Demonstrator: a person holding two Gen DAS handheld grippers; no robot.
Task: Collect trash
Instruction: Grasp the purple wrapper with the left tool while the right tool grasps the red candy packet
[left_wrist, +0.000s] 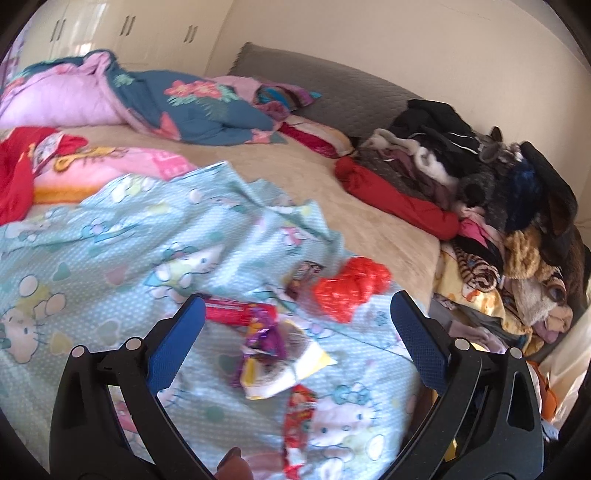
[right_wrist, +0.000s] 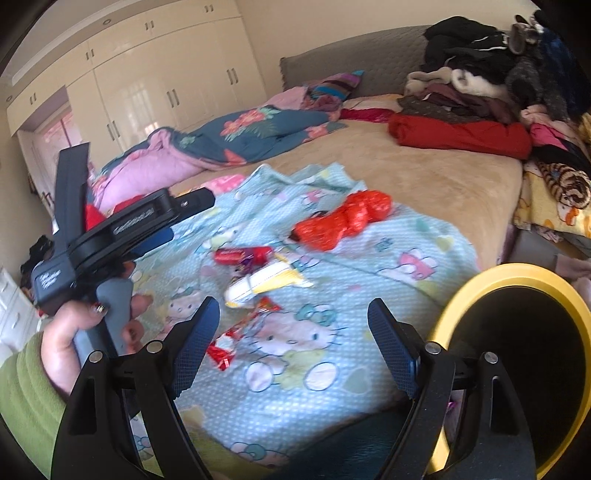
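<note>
Trash lies on a light blue cartoon-print sheet (left_wrist: 110, 236) on the bed: a crumpled red plastic bag (left_wrist: 351, 288) (right_wrist: 343, 219), a red wrapper (left_wrist: 229, 312) (right_wrist: 240, 254), a yellow and white packet (left_wrist: 284, 369) (right_wrist: 264, 284), a purple wrapper (left_wrist: 266, 338) and a red candy wrapper (left_wrist: 299, 417) (right_wrist: 240, 339). My left gripper (left_wrist: 297, 314) is open and empty above the wrappers; it also shows in the right wrist view (right_wrist: 184, 210). My right gripper (right_wrist: 293, 314) is open and empty over the sheet. A yellow-rimmed bin (right_wrist: 517, 354) stands at the right.
A pile of clothes (left_wrist: 480, 192) (right_wrist: 498, 81) covers the bed's right side. Quilts (left_wrist: 166, 103) and a red and pink blanket (left_wrist: 55, 162) lie at the back left. A grey headboard (left_wrist: 332, 85) and white wardrobes (right_wrist: 166, 85) stand behind.
</note>
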